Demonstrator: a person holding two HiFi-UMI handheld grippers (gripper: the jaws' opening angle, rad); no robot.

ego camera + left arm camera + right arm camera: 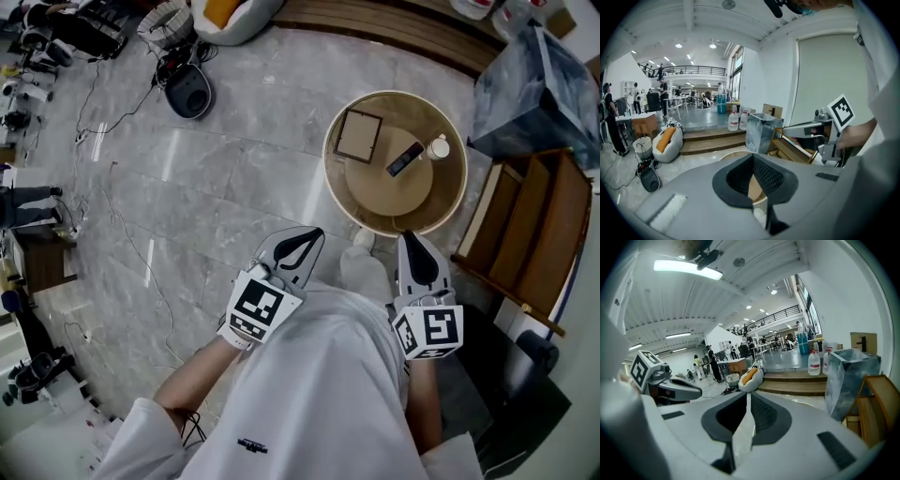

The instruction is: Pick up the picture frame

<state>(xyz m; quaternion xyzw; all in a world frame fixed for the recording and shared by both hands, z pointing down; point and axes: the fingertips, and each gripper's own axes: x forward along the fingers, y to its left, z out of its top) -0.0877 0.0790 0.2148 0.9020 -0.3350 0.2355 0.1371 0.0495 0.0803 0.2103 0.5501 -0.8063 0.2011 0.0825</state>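
Left tongs [309, 239]: closed, the two pads meeting at the tip in the left gripper view. We see them held low in front of the person's body, over the floor, pointing toward the bench.
Right tongs [412, 246]: closed as well, pads together along a thin seam in the right gripper view. They sit just short of the bench's near rim.
Spacing: the two tongs ride side by side, apart from each other, each with its marker cube toward the person.
Picture frame [358, 135]: lying flat on the bench, on the left part of the raised middle disc and overhanging it toward the rim. It has a dark border and a brown centre. It is well apart from both tongs.
Bench [448, 192]: round, tan, with a pale rim.
Remote [405, 158]: black, lying at a slant on the disc, right of the frame and not touching it.
White container [438, 147]: small, just beside the remote's far end.
Floor [234, 178]: grey marble, cables trailing at the left.
Wooden furniture [525, 234]: right of the bench, close to it.
Lined bin [534, 84]: beyond the wooden furniture, at the upper right.
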